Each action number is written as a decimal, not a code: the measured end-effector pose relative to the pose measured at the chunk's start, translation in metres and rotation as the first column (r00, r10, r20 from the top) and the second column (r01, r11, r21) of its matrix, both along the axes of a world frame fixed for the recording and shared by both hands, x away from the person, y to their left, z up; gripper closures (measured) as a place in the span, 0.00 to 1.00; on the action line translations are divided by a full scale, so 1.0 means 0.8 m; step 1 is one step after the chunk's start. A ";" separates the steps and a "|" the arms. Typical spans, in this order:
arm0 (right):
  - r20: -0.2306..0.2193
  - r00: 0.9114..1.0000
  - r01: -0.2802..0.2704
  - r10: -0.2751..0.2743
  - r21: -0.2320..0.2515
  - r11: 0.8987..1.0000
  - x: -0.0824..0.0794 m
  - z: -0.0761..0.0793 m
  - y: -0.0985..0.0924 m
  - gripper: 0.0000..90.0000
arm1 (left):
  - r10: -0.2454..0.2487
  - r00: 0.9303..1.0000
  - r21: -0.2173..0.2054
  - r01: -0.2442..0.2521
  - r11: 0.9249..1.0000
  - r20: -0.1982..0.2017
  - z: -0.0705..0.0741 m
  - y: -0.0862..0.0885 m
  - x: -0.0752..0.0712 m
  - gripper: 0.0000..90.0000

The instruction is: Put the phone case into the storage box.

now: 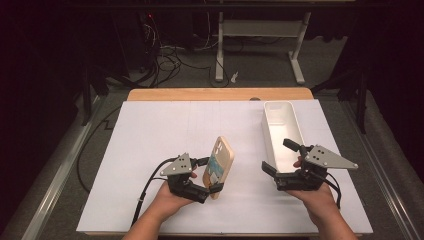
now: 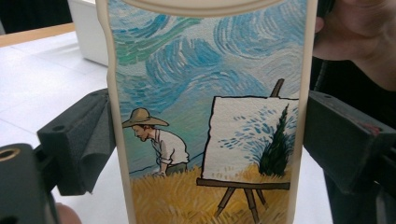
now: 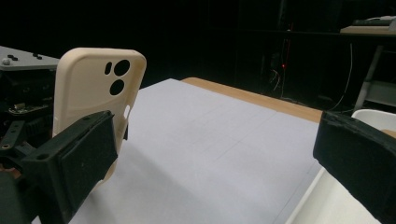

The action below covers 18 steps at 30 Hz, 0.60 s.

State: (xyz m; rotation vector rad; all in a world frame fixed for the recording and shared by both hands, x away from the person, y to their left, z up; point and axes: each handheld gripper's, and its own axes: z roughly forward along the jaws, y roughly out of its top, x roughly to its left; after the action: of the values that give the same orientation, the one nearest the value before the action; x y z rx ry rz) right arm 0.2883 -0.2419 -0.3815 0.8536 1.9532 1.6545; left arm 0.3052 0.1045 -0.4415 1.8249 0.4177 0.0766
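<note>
Gripping a cream plastic phone case [image 1: 221,165] printed with a painter at an easel, the left gripper [image 1: 207,175] holds it upright above the white table sheet [image 1: 150,150]; rightward, the right gripper [image 1: 280,157] gapes wide beside a white oblong plastic bin [image 1: 282,127].

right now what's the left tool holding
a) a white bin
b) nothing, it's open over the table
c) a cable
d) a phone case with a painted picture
d: the left tool is shut on the phone case, its sides pressed by both jaws in the left gripper view, where a painter and easel picture shows on it; the white bin sits apart by the right tool.
</note>
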 end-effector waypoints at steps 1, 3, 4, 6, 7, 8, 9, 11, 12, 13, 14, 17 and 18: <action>0.000 1.000 -0.004 0.004 0.001 1.000 -0.001 0.000 0.000 0.00 | -0.008 1.000 0.005 0.008 1.000 0.004 0.000 0.000 -0.001 0.11; -0.006 1.000 -0.016 0.016 0.005 1.000 -0.002 -0.001 0.001 0.00 | -0.018 1.000 0.018 0.017 1.000 0.010 -0.001 0.001 -0.003 0.11; -0.006 1.000 -0.021 0.021 0.003 1.000 -0.002 -0.002 0.001 0.00 | -0.022 1.000 0.017 0.022 1.000 0.005 -0.002 0.001 -0.003 0.11; -0.014 1.000 -0.026 0.026 0.001 1.000 -0.004 -0.003 0.002 0.00 | -0.034 0.999 0.015 0.034 0.999 -0.002 -0.004 0.002 -0.004 0.11; -0.017 0.999 -0.032 0.032 0.003 0.999 -0.004 -0.003 0.003 0.00 | -0.046 0.999 0.017 0.046 0.999 -0.004 -0.004 0.001 -0.005 0.11; -0.018 0.999 -0.036 0.036 0.004 0.999 -0.005 -0.003 0.004 0.00 | -0.055 0.998 0.020 0.055 0.998 -0.004 -0.004 0.001 -0.006 0.11; -0.018 0.999 -0.039 0.039 0.005 0.999 -0.006 -0.004 0.004 0.00 | -0.063 0.998 0.023 0.063 0.998 0.000 -0.004 0.001 -0.007 0.11; -0.019 0.998 -0.054 0.054 0.005 0.999 -0.008 -0.004 0.006 0.00 | -0.074 0.997 0.016 0.074 0.997 0.000 -0.004 0.002 -0.009 0.11; -0.020 0.998 -0.059 0.059 0.007 0.998 -0.009 -0.004 0.007 0.00 | -0.077 0.997 0.013 0.077 0.997 0.000 -0.003 0.002 -0.010 0.11; -0.023 0.997 -0.067 0.068 0.010 0.998 -0.009 -0.004 0.007 0.00 | -0.081 0.997 0.009 0.081 0.997 -0.002 -0.003 0.003 -0.010 0.11; -0.026 0.997 -0.074 0.075 0.014 0.997 -0.009 -0.004 0.007 0.00 | -0.084 0.996 0.006 0.084 0.996 -0.006 -0.003 0.004 -0.009 0.11; -0.034 0.995 -0.089 0.090 0.023 0.996 -0.009 -0.004 0.009 0.00 | -0.099 0.995 -0.005 0.099 0.995 -0.007 -0.004 0.006 -0.009 0.11; -0.038 0.995 -0.093 0.094 0.024 0.995 -0.009 -0.004 0.010 0.00 | -0.105 0.994 -0.005 0.105 0.994 -0.007 -0.005 0.006 -0.009 0.11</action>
State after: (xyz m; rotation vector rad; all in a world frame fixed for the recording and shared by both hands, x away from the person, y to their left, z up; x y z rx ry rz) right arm 0.2809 -0.2343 -0.3849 0.8196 2.0336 1.7273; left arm 0.2980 0.1096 -0.4452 1.8400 0.3265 -0.0034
